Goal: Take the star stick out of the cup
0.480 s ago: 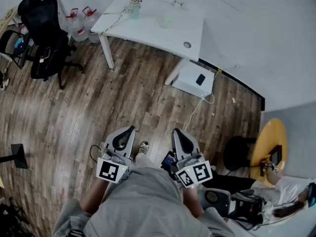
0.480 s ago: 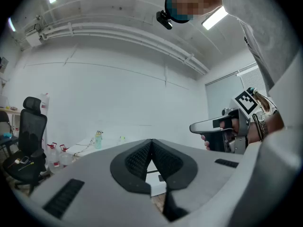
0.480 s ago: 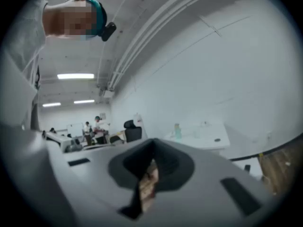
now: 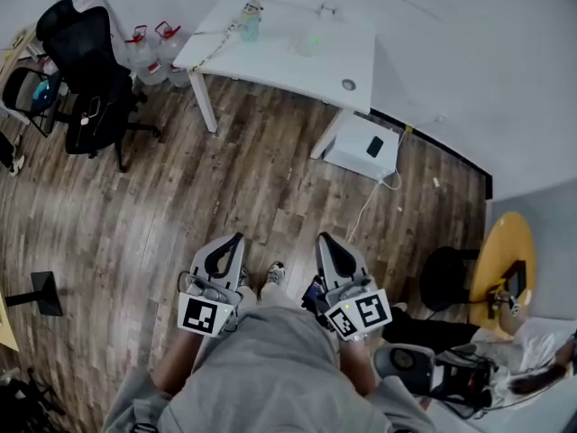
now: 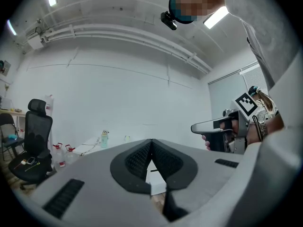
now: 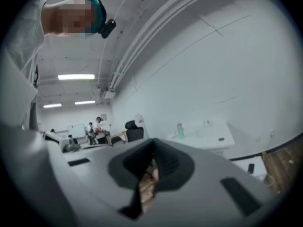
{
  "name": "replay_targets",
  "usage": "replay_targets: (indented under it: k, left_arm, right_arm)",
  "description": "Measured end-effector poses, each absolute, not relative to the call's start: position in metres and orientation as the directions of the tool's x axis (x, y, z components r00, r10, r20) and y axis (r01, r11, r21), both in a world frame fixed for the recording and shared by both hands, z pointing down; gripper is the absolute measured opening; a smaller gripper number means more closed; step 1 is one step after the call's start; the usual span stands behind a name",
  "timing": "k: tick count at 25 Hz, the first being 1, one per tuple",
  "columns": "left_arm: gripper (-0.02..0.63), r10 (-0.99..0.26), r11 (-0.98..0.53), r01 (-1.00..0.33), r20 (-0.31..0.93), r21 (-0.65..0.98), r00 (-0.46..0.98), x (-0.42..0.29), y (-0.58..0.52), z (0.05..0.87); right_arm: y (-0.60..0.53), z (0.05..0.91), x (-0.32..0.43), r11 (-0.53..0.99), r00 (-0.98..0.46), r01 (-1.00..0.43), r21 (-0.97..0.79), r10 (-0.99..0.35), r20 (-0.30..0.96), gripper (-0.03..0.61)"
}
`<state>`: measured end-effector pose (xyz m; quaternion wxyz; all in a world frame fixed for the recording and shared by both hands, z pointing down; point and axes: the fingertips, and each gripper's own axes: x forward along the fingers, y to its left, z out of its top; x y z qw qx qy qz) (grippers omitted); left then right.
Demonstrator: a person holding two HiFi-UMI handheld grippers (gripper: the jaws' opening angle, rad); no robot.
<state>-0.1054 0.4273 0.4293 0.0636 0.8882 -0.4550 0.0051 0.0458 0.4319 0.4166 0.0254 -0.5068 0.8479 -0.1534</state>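
Observation:
A white table (image 4: 270, 66) stands far ahead by the wall. On it is a small clear cup (image 4: 309, 43) with something green in it; the star stick is too small to make out. Both grippers are held low, close to my body, over the wooden floor and far from the table. My left gripper (image 4: 236, 238) has its jaws together with nothing between them, and its own view shows the pads meeting (image 5: 152, 144). My right gripper (image 4: 322, 239) is likewise shut and empty (image 6: 152, 145). The right gripper (image 5: 196, 126) also shows in the left gripper view.
A teal bottle (image 4: 250, 21) stands on the table's far side. A white box (image 4: 361, 147) with a cable sits beside the table leg. A black office chair (image 4: 86, 61) and water jugs (image 4: 149, 48) are at left, a yellow round table (image 4: 505, 260) and black stool (image 4: 446, 280) at right.
The head view has shifted slightly, so the table sits a little lower and to the right. Both grippers keep the same side-by-side pose, jaws together.

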Motion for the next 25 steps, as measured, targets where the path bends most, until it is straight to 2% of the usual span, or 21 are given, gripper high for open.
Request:
replay_targets:
  k: [8, 17, 25]
  left_arm:
    - [0.031, -0.810, -0.575, -0.809, 0.051, 0.120, 0.584, -0.134, 0.433, 0.429]
    - [0.031, -0.784, -0.615, -0.781, 0.018, 0.105, 0.620, -0.161, 0.440, 0.428]
    - [0.031, -0.788, -0.611, -0.783, 0.007, 0.114, 0.616, -0.183, 0.440, 0.427]
  right_arm:
    - [0.438, 0.417, 0.009, 0.459, -0.505, -0.843, -0.279, -0.855, 0.120, 0.035]
    - [0.448, 0.415, -0.016, 0.425, -0.460, -0.873, -0.239, -0.880, 0.114, 0.035]
    - [0.454, 0.412, -0.025, 0.399, -0.441, -0.864, -0.308, -0.894, 0.077, 0.035]
